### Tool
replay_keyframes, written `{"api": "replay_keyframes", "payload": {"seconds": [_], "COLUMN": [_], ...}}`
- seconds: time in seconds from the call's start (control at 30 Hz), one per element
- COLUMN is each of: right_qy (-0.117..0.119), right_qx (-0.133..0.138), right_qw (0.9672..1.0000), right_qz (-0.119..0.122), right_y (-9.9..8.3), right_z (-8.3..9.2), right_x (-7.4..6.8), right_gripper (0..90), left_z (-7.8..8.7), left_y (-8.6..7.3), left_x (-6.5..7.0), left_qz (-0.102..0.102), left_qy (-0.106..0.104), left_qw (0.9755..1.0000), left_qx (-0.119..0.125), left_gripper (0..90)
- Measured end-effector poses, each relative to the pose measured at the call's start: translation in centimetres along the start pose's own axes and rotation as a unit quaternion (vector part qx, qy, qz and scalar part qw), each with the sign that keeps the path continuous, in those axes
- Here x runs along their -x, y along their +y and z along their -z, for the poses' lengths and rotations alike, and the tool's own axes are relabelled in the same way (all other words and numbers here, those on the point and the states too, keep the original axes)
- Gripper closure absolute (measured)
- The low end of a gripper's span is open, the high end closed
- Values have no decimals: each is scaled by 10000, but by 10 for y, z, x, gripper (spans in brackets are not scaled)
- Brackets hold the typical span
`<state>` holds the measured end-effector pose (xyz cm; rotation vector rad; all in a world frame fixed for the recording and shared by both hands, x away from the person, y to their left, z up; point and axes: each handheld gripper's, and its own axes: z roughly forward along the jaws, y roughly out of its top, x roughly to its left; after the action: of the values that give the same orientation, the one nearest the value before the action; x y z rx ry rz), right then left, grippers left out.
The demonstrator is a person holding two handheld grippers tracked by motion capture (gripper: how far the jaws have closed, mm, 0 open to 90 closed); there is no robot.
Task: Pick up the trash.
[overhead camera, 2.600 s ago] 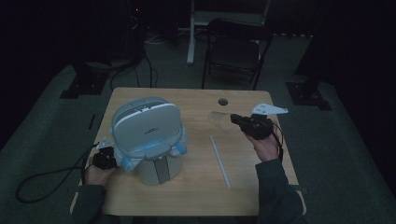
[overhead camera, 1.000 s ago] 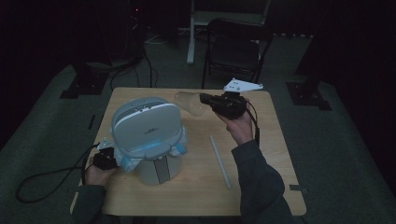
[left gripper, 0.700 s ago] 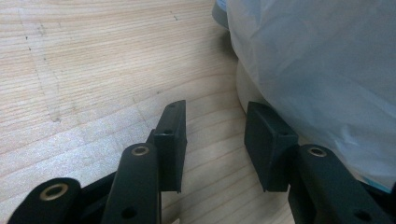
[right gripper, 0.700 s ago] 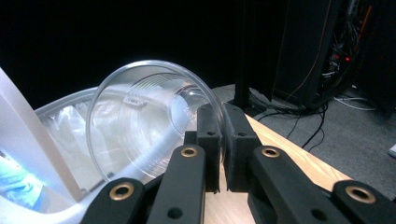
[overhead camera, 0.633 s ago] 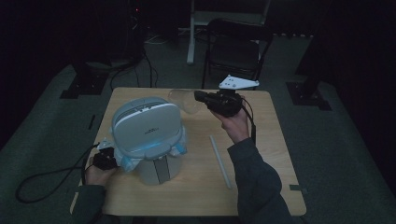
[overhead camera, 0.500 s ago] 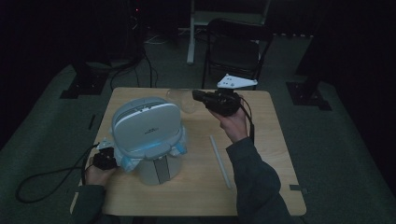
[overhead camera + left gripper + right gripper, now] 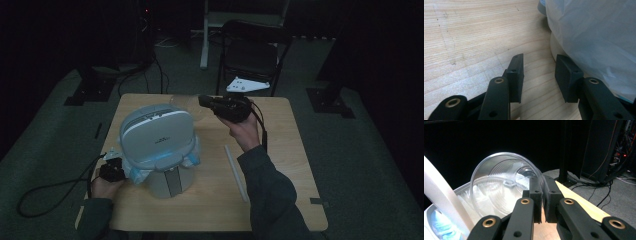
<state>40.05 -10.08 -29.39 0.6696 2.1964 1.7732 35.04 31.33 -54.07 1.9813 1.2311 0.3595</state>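
A white lidded bin (image 7: 157, 132) with a pale blue bag liner stands on the left half of the wooden table (image 7: 280, 150). My right gripper (image 7: 205, 101) is shut on the wall of a clear plastic cup (image 7: 187, 105), which lies on its side in the air just behind the bin's far right edge. In the right gripper view the cup (image 7: 499, 185) opens toward the camera, its rim pinched at my right gripper (image 7: 543, 182), with the bin's lid (image 7: 439, 195) below left. My left gripper (image 7: 111, 171) rests low at the bin's left. There my left gripper (image 7: 539, 65) stands open over bare wood, beside the bag (image 7: 594, 37).
A thin white stick (image 7: 235, 172) lies on the table right of the bin. A dark folding chair (image 7: 250, 50) stands beyond the table's far edge. A black cable (image 7: 50, 195) trails off the table's left side.
My right gripper has carried the cup leftward and slightly up, from over the table's right side to just behind the bin. The left gripper has not moved.
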Motion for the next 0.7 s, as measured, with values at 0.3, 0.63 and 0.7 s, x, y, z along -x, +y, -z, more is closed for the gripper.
{"api": "replay_keyframes", "payload": {"seconds": [0.3, 0.63, 0.7], "right_qy": [161, 344, 373], "right_qx": [-37, -116, -154], "right_qw": [9998, 9993, 9991], "right_qz": [67, 102, 107], "right_y": [5, 7, 6], "right_z": [-11, -23, -26], "right_x": [-8, -14, -16], "right_gripper": [862, 861, 861], "left_z": [0, 0, 0], "left_y": [0, 0, 0], "left_x": [0, 0, 0], "left_qz": [14, 15, 2], "left_qy": [-11, -17, -9], "left_qw": [10000, 10000, 10000], "left_qx": [-1, -3, -4], "left_gripper": [600, 601, 601]}}
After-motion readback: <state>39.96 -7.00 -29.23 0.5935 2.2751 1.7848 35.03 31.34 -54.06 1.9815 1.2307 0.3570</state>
